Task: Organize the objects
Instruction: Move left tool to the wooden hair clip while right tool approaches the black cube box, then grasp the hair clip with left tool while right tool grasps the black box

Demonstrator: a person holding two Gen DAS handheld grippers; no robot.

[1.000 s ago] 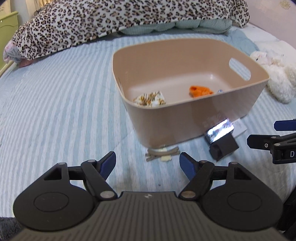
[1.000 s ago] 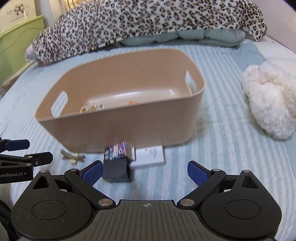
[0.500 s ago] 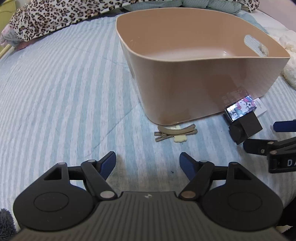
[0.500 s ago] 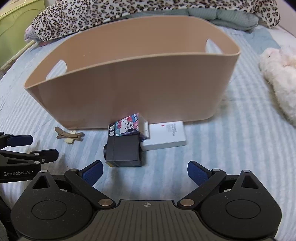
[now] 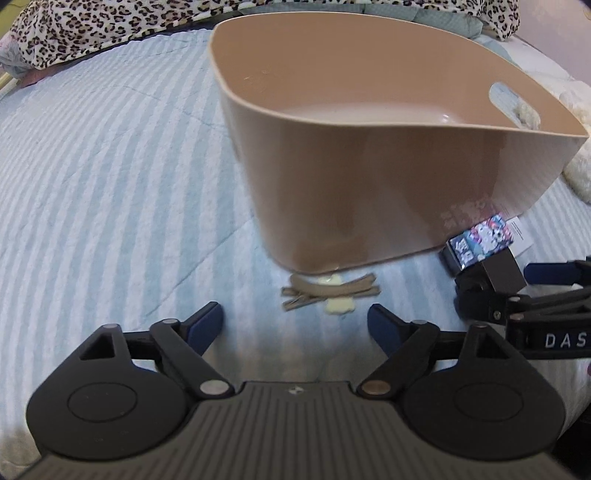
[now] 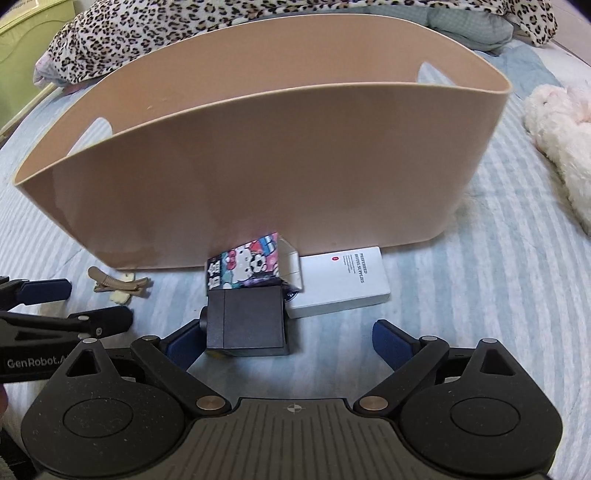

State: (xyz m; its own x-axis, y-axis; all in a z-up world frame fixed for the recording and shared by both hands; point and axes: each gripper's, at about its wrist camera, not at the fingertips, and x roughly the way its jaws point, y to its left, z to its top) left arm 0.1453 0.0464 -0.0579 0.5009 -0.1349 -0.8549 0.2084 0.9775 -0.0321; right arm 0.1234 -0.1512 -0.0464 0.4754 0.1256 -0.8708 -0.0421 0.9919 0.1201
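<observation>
A tan plastic bin (image 5: pixel 388 177) (image 6: pixel 258 170) stands on the striped bed. In front of it lie a beige hair clip (image 5: pixel 328 291) (image 6: pixel 118 286), a black cube-shaped box (image 6: pixel 245 319) (image 5: pixel 504 271), a colourful cartoon packet (image 6: pixel 249 264) (image 5: pixel 480 238) and a white box (image 6: pixel 347 284). My left gripper (image 5: pixel 295 323) is open, low over the bed, just short of the hair clip. My right gripper (image 6: pixel 288 343) is open, its left finger beside the black box; it also shows in the left wrist view (image 5: pixel 517 295).
A leopard-print blanket (image 6: pixel 147 33) is heaped at the head of the bed. A white plush toy (image 6: pixel 557 147) lies right of the bin. A green cabinet (image 6: pixel 22 48) stands at far left. The striped bedsheet (image 5: pixel 92 184) stretches left of the bin.
Both grippers have dropped lower and moved forward toward the items in front of the bin. The bin's inside has gone out of sight. Both stay open.
</observation>
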